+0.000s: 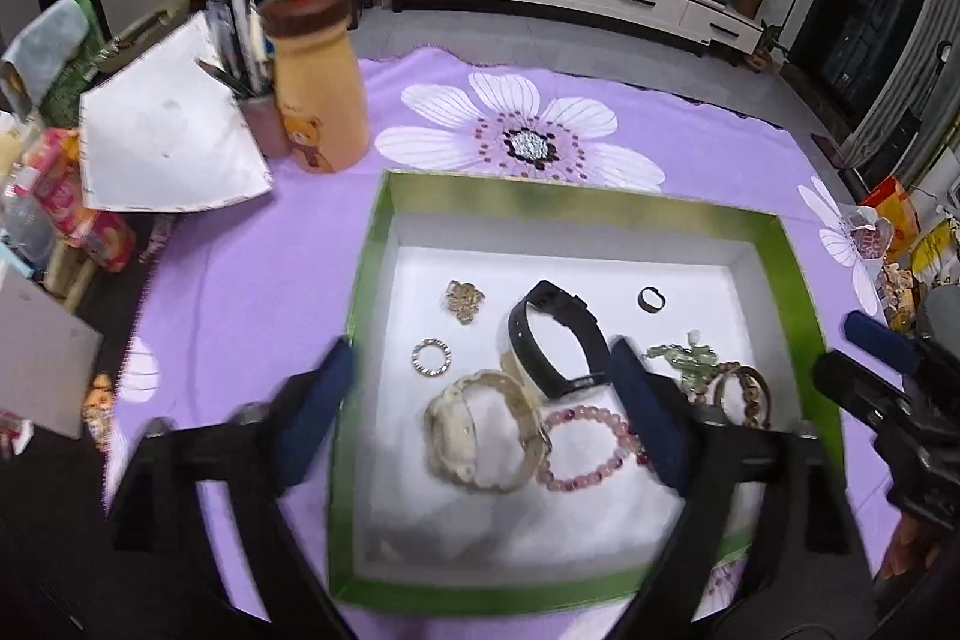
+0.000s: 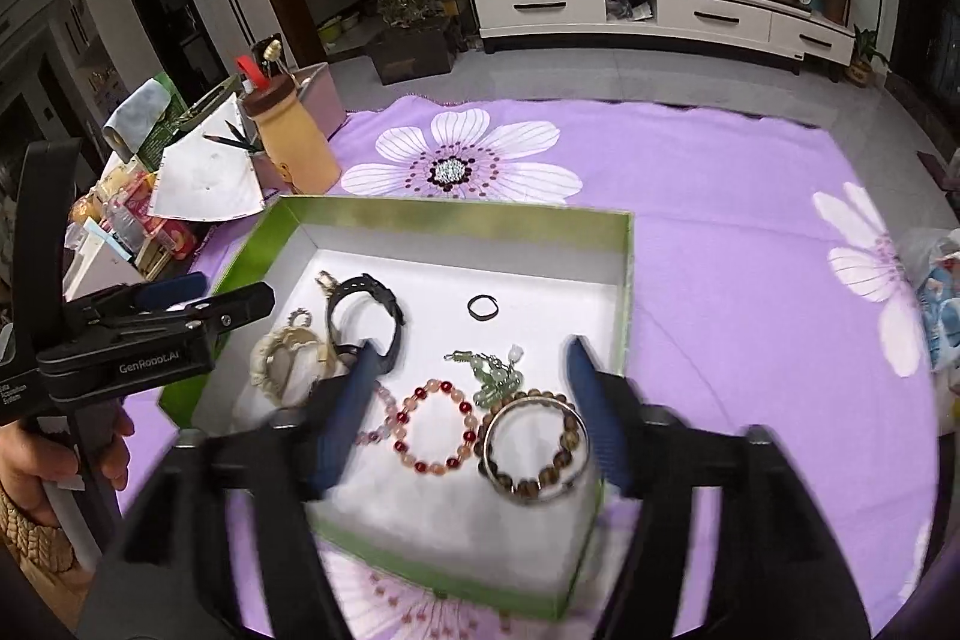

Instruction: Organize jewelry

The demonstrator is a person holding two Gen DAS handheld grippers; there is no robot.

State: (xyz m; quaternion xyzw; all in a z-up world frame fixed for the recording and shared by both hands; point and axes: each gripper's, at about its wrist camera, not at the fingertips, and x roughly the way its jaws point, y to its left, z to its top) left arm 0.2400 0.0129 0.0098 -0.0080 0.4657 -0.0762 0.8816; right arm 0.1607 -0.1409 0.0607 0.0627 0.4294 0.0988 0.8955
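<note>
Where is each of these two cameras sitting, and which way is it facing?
Left wrist: on the left gripper, looking forward and down into the green box; its own blue fingers show, with the right gripper at the right edge.
Right wrist: on the right gripper, over the box's right half; the left gripper and left hand show at left.
Shared: box, black watch, purple cloth.

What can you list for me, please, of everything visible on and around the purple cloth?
box: one, green rim, white inside, on cloth
cloth: one, purple, white flowers
black watch: one, in box
cream watch: one, near side of box
pink bead bracelet: one, in box
red bead bracelet: one, in box
brown bead bracelet: one, near right corner
green bead piece: one, in box
dark ring: one, far side
bottle: one, tan, bear print, left of box
left gripper: jaws open
right gripper: jaws open
</note>
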